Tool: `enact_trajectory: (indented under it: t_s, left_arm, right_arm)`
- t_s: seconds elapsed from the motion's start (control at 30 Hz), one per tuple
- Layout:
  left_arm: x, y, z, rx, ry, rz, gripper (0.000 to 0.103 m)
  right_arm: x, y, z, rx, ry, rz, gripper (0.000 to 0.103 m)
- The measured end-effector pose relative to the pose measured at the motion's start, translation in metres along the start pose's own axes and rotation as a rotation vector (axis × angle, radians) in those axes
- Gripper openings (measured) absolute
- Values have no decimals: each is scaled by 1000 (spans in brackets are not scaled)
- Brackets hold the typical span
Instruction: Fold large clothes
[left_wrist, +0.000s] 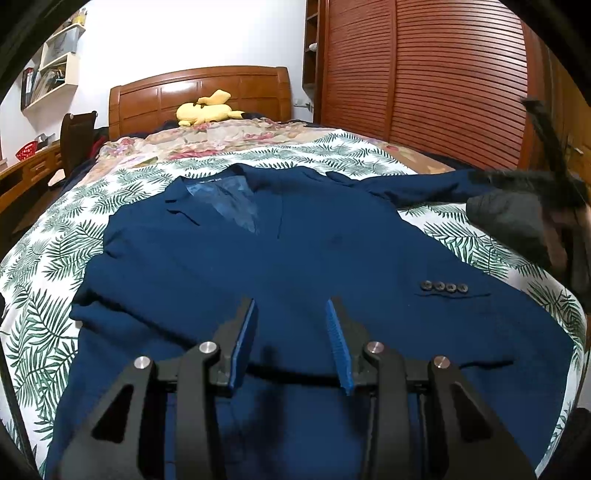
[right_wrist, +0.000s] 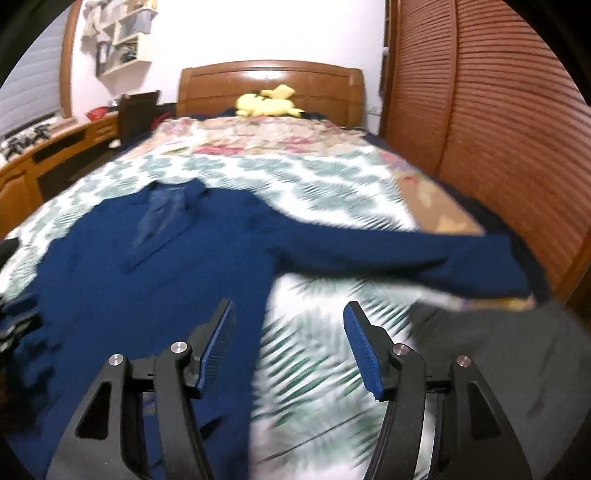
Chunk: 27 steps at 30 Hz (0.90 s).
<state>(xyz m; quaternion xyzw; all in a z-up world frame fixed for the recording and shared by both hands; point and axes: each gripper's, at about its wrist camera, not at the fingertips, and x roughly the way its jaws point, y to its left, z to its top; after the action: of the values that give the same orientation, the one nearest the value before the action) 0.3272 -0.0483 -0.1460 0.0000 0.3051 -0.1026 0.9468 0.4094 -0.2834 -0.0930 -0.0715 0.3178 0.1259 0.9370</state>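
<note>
Navy jacket (left_wrist: 229, 266), green fern-print bedspread (left_wrist: 44, 258), seemingly yellow plush (left_wrist: 205, 109)

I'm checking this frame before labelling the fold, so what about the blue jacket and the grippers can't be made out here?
- Blue jacket hem: left wrist view, hidden behind the left gripper and cut by the bottom edge.
- Collar label: left wrist view, too small to read.
- Outstretched sleeve cuff: right wrist view, motion-blurred.
- Right gripper: sharp in its own view, but only a dark blur at the left wrist view's right edge.

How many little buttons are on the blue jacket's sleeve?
4, in a short row on the cuff folded across the blue jacket. Other buttons may be hidden.
</note>
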Motion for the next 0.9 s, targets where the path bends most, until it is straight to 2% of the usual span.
enact_trajectory:
  t_s: [0.13, 0.33, 0.67, 0.9]
  left_arm:
    - [2, 0, 0, 2, 9, 0, 37]
    - [3, -1, 0, 7, 12, 0, 37]
    - [0, -3, 0, 16, 5, -3, 37]
    - [-1, -4, -1, 20, 5, -6, 37]
  right_arm:
    - [32, -55, 30, 73, 36, -55, 62]
    - [85, -107, 39, 200, 138, -101, 62]
    - [139, -120, 39, 373, 246, -69, 62]
    - [169, -123, 37, 468, 342, -105, 62]
